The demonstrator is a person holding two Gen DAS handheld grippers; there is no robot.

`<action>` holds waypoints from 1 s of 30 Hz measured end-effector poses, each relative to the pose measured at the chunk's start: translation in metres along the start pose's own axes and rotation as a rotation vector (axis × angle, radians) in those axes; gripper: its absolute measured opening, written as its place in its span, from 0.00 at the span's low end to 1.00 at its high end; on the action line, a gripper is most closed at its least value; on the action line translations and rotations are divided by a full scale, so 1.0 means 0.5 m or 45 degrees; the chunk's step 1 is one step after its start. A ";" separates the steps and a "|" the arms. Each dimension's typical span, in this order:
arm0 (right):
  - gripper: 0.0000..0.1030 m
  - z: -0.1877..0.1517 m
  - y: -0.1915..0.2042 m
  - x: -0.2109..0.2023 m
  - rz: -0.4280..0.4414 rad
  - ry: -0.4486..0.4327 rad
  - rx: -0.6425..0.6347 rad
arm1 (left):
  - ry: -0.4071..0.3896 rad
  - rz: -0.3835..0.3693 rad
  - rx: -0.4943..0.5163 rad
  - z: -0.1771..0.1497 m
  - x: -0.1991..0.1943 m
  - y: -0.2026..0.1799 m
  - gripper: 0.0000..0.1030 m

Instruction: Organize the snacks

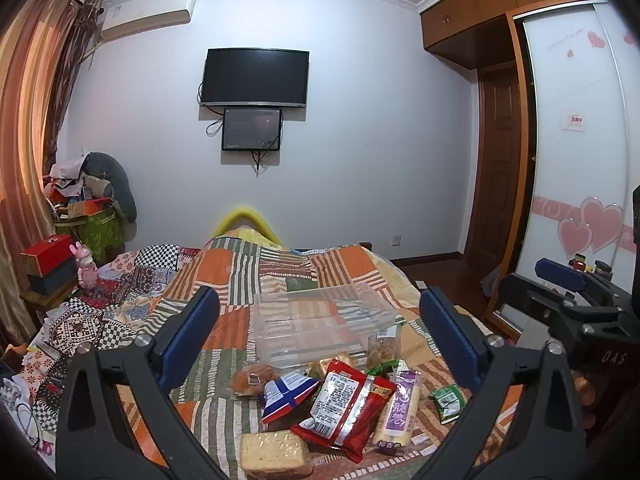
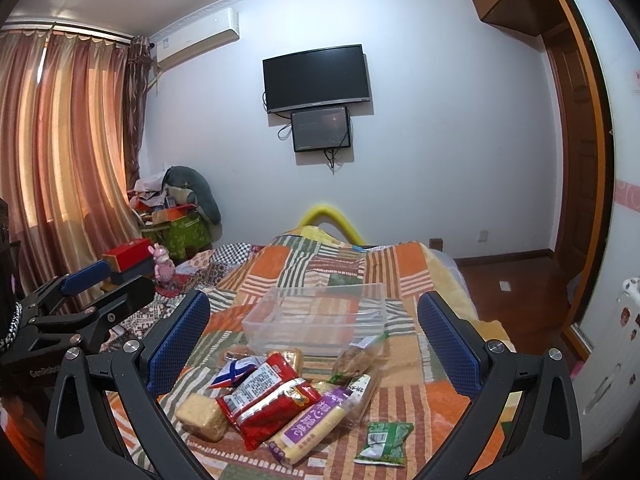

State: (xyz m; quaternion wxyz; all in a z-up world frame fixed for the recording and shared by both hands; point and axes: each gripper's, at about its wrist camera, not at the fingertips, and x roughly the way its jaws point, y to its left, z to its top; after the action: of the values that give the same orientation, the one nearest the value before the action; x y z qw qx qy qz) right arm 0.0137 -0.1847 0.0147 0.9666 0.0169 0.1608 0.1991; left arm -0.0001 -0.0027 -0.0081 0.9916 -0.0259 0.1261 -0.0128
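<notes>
Left wrist view: my left gripper [image 1: 318, 336] hovers above the bed [image 1: 280, 268], jaws wide and holding nothing. The snacks [image 1: 340, 404] lie piled on the quilt, touching the near side of the clear bin [image 1: 324, 320]. My right gripper [image 2: 314, 340] hangs alongside, jaws likewise wide, over the same pile.

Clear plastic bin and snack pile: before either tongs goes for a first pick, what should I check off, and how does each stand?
1. Left tongs open, holding nothing: ok.
2. Right tongs open, holding nothing: ok.
3. Clear plastic bin upright on the quilt, no snacks inside: ok.
4. Red snack packet on top of the pile, reachable: ok.
5. Green packet lying apart from the pile: ok.
6. Packets below the pile fully visible: cannot tell.
</notes>
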 end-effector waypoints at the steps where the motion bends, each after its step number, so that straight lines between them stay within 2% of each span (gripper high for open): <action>1: 0.96 -0.001 -0.003 0.000 -0.002 0.005 0.000 | 0.009 0.000 0.000 -0.002 0.003 0.001 0.93; 3: 0.90 -0.002 -0.009 0.004 0.002 0.028 0.001 | 0.038 0.000 0.000 -0.006 0.012 0.007 0.84; 5: 0.84 -0.005 -0.017 0.009 0.015 0.060 0.007 | 0.072 -0.004 0.002 -0.011 0.025 0.014 0.81; 10: 0.72 -0.025 -0.044 0.023 0.007 0.171 0.009 | 0.184 -0.003 0.031 -0.042 0.061 0.043 0.78; 13: 0.70 -0.048 -0.070 0.036 -0.024 0.262 0.012 | 0.269 0.005 0.048 -0.067 0.088 0.065 0.78; 19: 0.70 -0.092 -0.114 0.061 -0.054 0.444 0.040 | 0.505 -0.031 0.000 -0.139 0.155 0.107 0.81; 23: 0.70 -0.122 -0.128 0.075 -0.079 0.544 0.049 | 0.628 -0.017 0.003 -0.193 0.193 0.110 0.87; 30: 0.70 -0.187 -0.153 0.120 -0.069 0.710 0.135 | 0.830 -0.032 -0.066 -0.274 0.239 0.120 0.87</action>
State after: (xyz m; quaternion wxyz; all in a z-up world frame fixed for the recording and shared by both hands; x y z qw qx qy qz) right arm 0.0652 -0.2345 -0.0995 0.8877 0.0077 0.4311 0.1615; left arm 0.0823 0.0469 -0.1737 0.8978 -0.0473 0.4368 -0.0296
